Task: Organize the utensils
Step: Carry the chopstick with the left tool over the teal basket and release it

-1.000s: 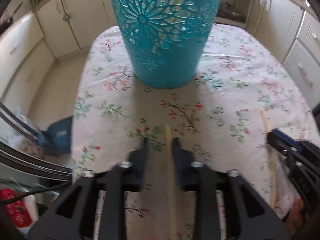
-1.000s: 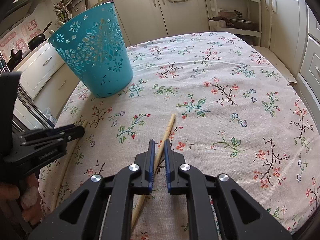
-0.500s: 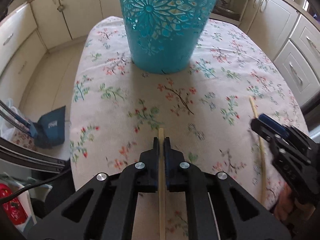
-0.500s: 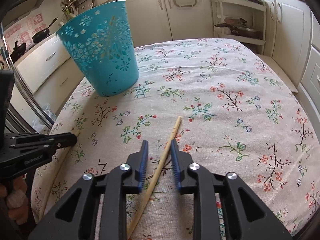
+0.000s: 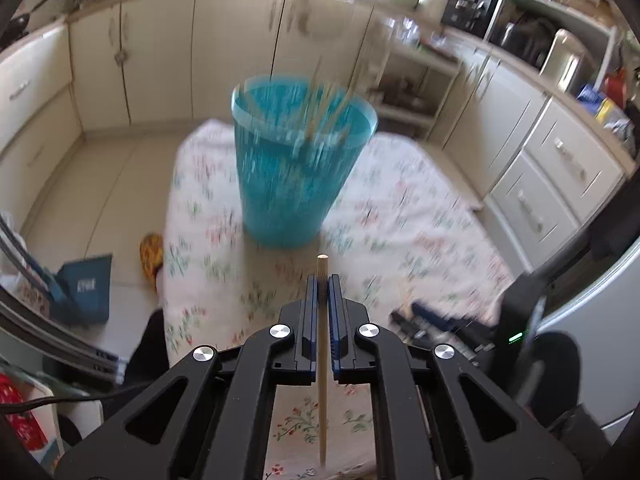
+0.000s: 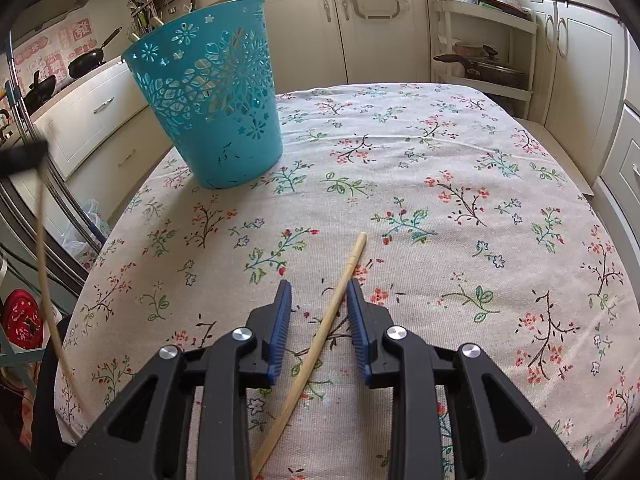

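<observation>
My left gripper [image 5: 322,280] is shut on a wooden chopstick [image 5: 322,380] and holds it lifted above the floral tablecloth, in front of the teal cut-out basket [image 5: 294,176]. Several chopsticks stand in that basket. In the right wrist view the basket [image 6: 212,104] stands at the far left of the table. My right gripper [image 6: 318,292] is open, its jaws on either side of a second chopstick [image 6: 320,340] that lies on the cloth. The left gripper [image 6: 22,156] shows blurred at the left edge, its chopstick [image 6: 46,284] hanging down.
The table [image 6: 460,160] wears a floral cloth and its left edge drops off near the basket. Cream cabinets [image 6: 580,60] and an open shelf with pans [image 6: 480,64] ring the table. A blue dustpan [image 5: 82,288] lies on the floor at left.
My left gripper has closed on its chopstick and lifted it well above the table, away from the basket. My right gripper has opened around the other chopstick.
</observation>
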### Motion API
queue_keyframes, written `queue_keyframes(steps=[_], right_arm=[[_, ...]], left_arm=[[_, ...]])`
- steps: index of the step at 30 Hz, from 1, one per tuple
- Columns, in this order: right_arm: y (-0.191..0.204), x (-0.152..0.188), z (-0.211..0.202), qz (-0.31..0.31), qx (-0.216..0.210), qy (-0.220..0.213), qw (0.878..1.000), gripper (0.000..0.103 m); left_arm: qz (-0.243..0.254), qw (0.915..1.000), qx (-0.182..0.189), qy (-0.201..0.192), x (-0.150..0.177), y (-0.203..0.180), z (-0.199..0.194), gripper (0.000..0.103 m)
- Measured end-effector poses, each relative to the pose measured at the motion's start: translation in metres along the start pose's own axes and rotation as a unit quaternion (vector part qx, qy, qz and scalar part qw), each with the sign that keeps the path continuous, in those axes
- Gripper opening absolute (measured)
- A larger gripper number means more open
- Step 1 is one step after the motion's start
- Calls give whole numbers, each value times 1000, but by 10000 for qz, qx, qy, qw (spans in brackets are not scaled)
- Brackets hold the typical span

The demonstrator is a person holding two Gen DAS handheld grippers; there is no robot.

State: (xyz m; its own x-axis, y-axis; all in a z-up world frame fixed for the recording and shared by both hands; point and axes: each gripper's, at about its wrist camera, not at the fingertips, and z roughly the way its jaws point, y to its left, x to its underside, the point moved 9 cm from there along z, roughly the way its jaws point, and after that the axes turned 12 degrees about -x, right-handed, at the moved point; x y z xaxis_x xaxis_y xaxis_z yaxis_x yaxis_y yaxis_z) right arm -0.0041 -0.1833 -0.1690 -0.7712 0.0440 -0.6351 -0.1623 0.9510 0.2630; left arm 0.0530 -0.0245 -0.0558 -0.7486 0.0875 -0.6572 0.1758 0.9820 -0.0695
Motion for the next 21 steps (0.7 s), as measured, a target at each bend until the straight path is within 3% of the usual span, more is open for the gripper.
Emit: queue_keyframes(steps=[5, 15, 21], right_arm=[[0, 0, 0, 19, -4, -10, 10000, 29], [-1, 1, -1, 30, -8, -13, 10000, 29], [-2, 1, -2, 51, -9, -17, 10000, 29]], left_arm=[[-30, 9985, 122, -530, -34, -6, -43, 5], [-13, 9939, 217, -1080, -68, -14, -94, 5], [-162, 9878, 141, -1542, -106, -7, -124, 5]])
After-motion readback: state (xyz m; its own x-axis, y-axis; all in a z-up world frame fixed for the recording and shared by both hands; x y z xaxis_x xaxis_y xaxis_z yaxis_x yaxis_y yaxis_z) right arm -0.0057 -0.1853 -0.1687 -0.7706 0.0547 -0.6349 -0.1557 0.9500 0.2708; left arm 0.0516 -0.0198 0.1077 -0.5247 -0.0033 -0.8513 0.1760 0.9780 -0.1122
